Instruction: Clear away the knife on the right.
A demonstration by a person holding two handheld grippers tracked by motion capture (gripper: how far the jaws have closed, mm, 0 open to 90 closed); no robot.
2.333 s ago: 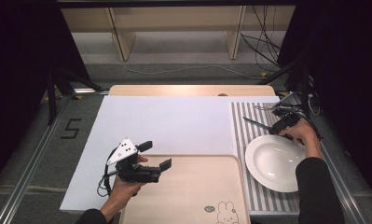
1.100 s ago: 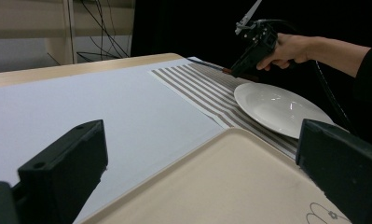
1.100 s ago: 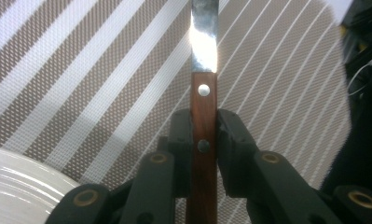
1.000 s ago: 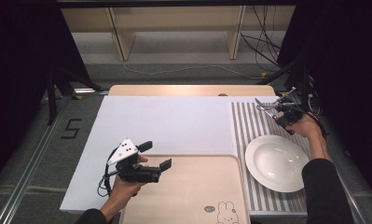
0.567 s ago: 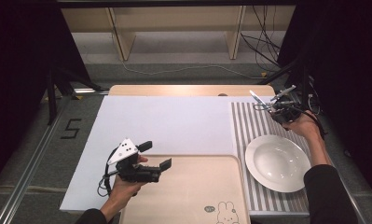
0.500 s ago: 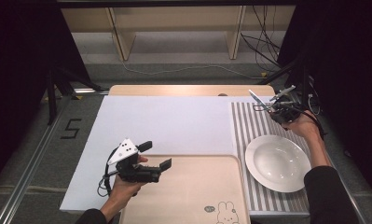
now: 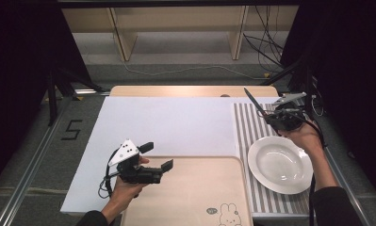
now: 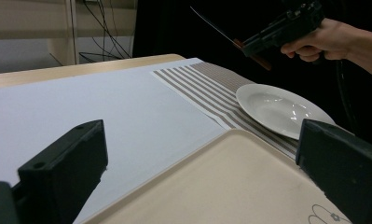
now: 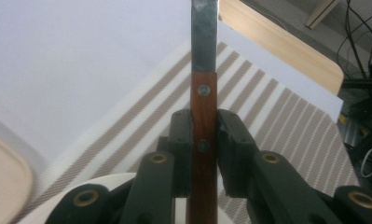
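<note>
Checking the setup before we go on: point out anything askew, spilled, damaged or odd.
Nothing stands out. The white plate sits flat and empty on the striped mat, the beige tray lies bare with no spill, and the right gripper holds a wooden-handled knife squarely, above the mat.

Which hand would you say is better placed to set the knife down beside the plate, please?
Right, I'd say: the right tool is shut on the knife, above the striped mat by the plate. The left tool hangs open over the tray.
</note>
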